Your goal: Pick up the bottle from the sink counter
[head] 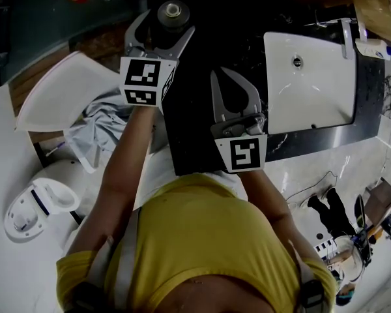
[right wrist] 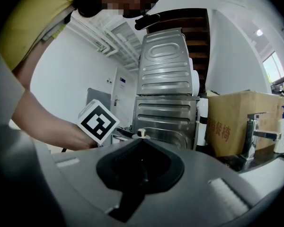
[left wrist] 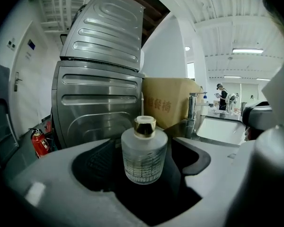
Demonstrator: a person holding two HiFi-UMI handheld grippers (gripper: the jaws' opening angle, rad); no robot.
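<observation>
A squat clear glass bottle (left wrist: 144, 155) with a gold cap stands upright on the dark sink counter (head: 195, 135). My left gripper (left wrist: 144, 142) is open, and the bottle stands between its jaws with a gap on each side. From above, the bottle (head: 173, 10) sits at the counter's far left end inside the left gripper (head: 169, 21). My right gripper (head: 219, 74) hovers over the counter nearer the person, shut with nothing in it. In the right gripper view its tips (right wrist: 141, 139) meet, and only the bottle's cap (right wrist: 141, 133) shows beyond them.
A white basin (head: 306, 87) with a faucet (head: 347, 38) lies right of the grippers. Behind the bottle stand a ribbed steel appliance (left wrist: 104, 79) and a cardboard box (left wrist: 170, 105). A fire extinguisher (left wrist: 39, 143) stands low on the left. A crumpled cloth (head: 104, 126) lies left of the counter.
</observation>
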